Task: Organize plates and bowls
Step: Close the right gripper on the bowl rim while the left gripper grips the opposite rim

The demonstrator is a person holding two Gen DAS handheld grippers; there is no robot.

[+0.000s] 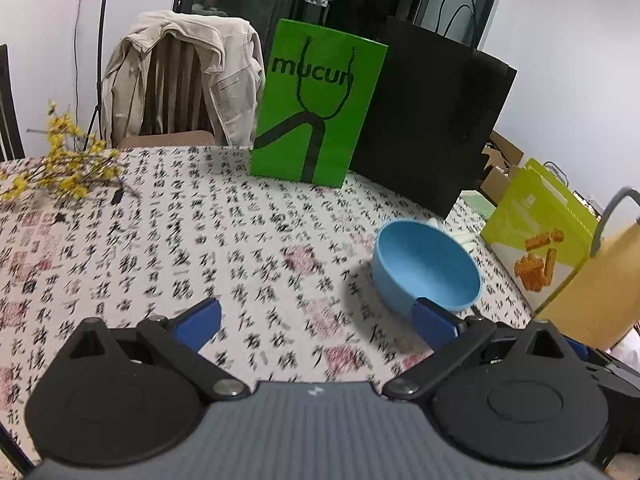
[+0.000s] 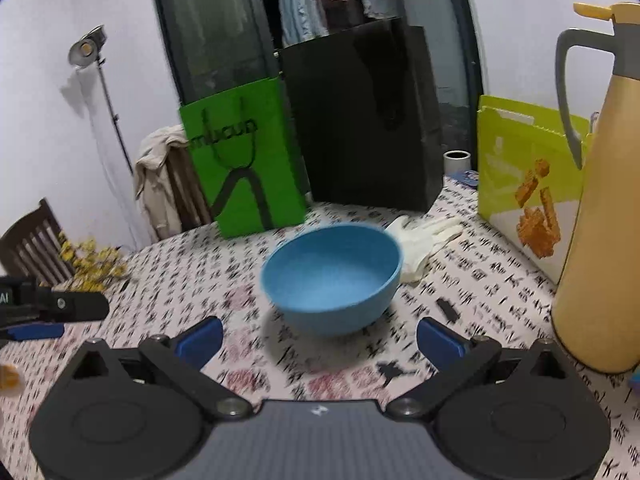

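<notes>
A blue bowl (image 2: pixel 332 278) stands upright and empty on the calligraphy-print tablecloth (image 2: pixel 480 264). In the right wrist view it sits just ahead of my right gripper (image 2: pixel 320 338), centred between the two open blue fingers, not touching them. In the left wrist view the bowl (image 1: pixel 426 266) lies ahead to the right, its near rim behind my right finger. My left gripper (image 1: pixel 316 320) is open and empty above the cloth. No plates are in view.
A green paper bag (image 1: pixel 316 104) and a black bag (image 1: pixel 436 120) stand at the table's far side. A yellow-green bag (image 2: pixel 528 176) and a tan thermos jug (image 2: pixel 600 208) stand on the right. A white glove (image 2: pixel 424 236) lies behind the bowl. Yellow flowers (image 1: pixel 64 160) lie far left.
</notes>
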